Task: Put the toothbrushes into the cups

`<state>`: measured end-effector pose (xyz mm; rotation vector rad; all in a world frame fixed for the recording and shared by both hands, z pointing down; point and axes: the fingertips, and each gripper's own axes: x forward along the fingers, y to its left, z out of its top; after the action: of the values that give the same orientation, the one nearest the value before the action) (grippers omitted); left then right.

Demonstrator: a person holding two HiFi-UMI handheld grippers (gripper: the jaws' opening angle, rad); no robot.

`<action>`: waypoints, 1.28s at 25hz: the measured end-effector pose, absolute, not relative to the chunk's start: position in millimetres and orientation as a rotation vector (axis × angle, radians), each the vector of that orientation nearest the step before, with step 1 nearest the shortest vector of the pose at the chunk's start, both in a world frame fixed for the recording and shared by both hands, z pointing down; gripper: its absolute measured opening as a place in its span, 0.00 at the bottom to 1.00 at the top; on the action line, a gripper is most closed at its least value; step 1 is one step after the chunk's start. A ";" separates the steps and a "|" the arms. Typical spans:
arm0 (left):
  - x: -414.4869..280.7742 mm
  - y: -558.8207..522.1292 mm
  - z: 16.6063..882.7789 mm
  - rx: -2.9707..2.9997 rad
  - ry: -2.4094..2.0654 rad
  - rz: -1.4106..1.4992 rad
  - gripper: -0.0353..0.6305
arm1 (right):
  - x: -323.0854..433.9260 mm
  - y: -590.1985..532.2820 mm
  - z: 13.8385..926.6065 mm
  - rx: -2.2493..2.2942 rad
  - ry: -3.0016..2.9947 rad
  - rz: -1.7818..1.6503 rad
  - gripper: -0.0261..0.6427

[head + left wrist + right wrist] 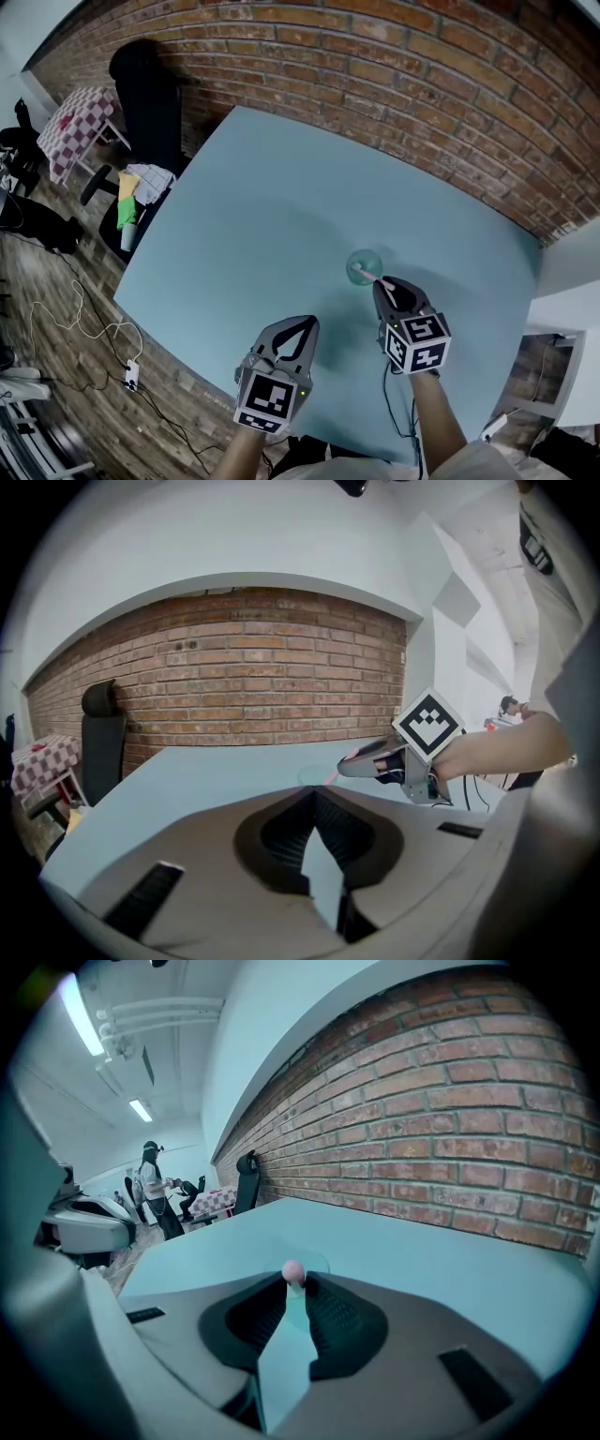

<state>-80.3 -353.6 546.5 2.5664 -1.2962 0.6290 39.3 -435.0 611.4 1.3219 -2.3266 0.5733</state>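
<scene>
A pale blue table [281,187] stands with its far edge against a red brick wall [403,75]. At the table's far left corner stands a tall black office chair [145,103], and beyond that a small table under a red-and-white checked cloth [77,127]. Just beside the table's left edge lies a heap of white, yellow and green fabric [134,192]. White cables [80,319] trail over the wooden floor [52,281] to a small white adapter [131,375]. In the right gripper view a person [155,1194] stands far off under strip lights [141,1110].
</scene>
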 end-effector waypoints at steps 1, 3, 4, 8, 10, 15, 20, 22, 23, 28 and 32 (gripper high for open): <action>-79.5 -350.9 545.2 2.568 -1.296 0.627 0.08 | 40.1 -432.7 610.8 1.320 -2.325 0.573 0.17; -77.1 -344.7 542.2 2.573 -1.296 0.622 0.08 | 41.3 -427.1 609.8 1.310 -2.324 0.573 0.17; -75.8 -341.9 540.6 2.577 -1.295 0.620 0.08 | 41.8 -424.5 609.1 1.303 -2.325 0.574 0.17; -70.2 -331.5 532.9 2.593 -1.290 0.611 0.08 | 50.2 -414.8 603.4 1.307 -2.317 0.566 0.17; -68.5 -325.1 526.7 2.601 -1.298 0.607 0.08 | 57.3 -409.1 598.6 1.314 -2.314 0.561 0.17; -71.4 -315.3 507.2 2.614 -1.352 0.568 0.08 | 73.6 -395.5 576.2 1.364 -2.317 0.519 0.17; -73.9 -300.9 486.0 2.631 -1.389 0.524 0.08 | 80.6 -371.3 548.5 1.394 -2.328 0.469 0.17; -73.3 -293.6 479.1 2.640 -1.397 0.510 0.08 | 83.5 -359.9 537.3 1.404 -2.334 0.454 0.17; -73.1 -290.0 475.9 2.644 -1.401 0.502 0.08 | 85.1 -354.1 532.1 1.409 -2.336 0.446 0.17; -72.1 -272.1 458.9 2.673 -1.413 0.474 0.08 | 93.6 -324.8 506.8 1.441 -2.337 0.415 0.17; -71.9 -254.7 444.3 2.704 -1.416 0.454 0.08 | 95.9 -298.3 486.0 1.461 -2.346 0.395 0.17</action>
<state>-71.9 -254.7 444.3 2.7040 -1.4157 0.4543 95.9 -298.3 486.0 1.4612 -2.3458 0.3946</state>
